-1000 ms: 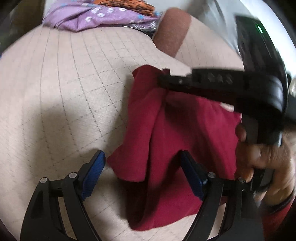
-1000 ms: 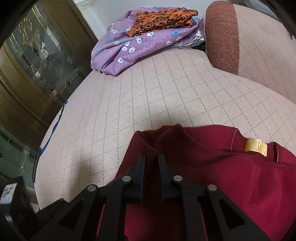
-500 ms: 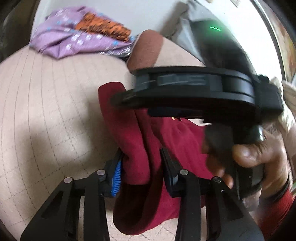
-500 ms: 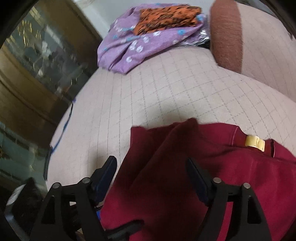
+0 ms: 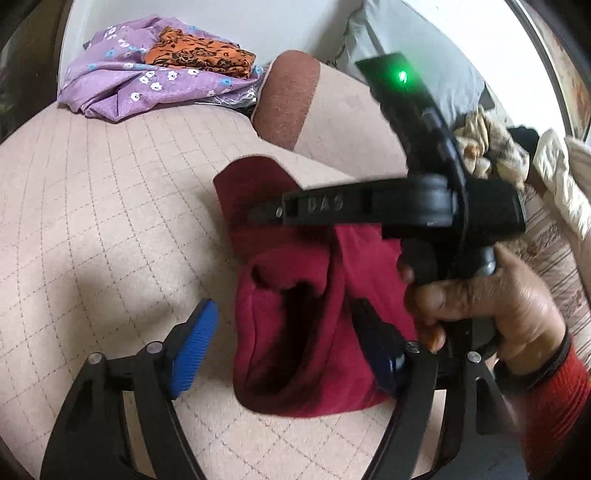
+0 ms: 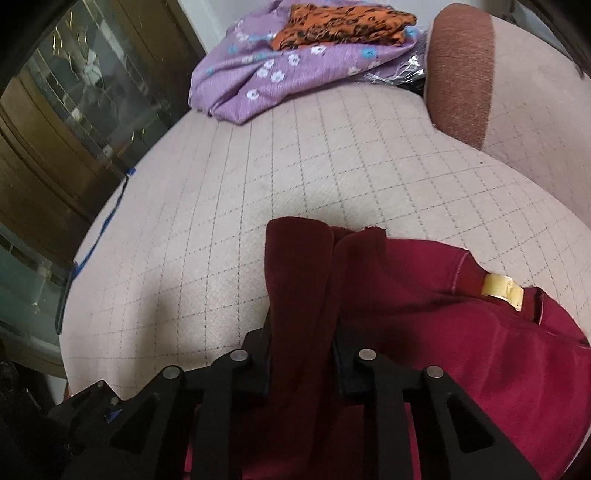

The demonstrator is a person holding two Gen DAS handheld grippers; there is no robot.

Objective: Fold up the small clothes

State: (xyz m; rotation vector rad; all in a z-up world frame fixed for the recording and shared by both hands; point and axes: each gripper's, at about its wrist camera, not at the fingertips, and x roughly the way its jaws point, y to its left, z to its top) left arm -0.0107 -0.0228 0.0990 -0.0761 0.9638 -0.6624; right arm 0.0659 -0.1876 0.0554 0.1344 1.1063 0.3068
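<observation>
Risk at this stage: my right gripper [image 6: 301, 354] pinches only a narrow ridge of the maroon garment [image 6: 424, 325] at the lower centre of the right wrist view; I judge the soft cloth could slide out of that grip if I pull, and the half-made fold would fall open; a second risk is that the raised loop of fabric [image 5: 291, 314] in the lower centre of the left wrist view collapses unevenly, since nothing grips it there; my left gripper [image 5: 295, 347] stands spread wide, one blue pad [image 5: 194, 349] on bare cushion at the lower left, the other finger at the garment's right side, whether touching I cannot tell; the garment lies bunched on the quilted beige cushion [image 6: 258, 177], its yellow label [image 6: 502, 291] at the right of the right wrist view; a purple floral cloth [image 6: 266, 70] and an orange printed cloth [image 6: 343, 22] lie well apart at the top; my right hand [image 5: 491, 306] holds its handle at the right of the left wrist view
</observation>
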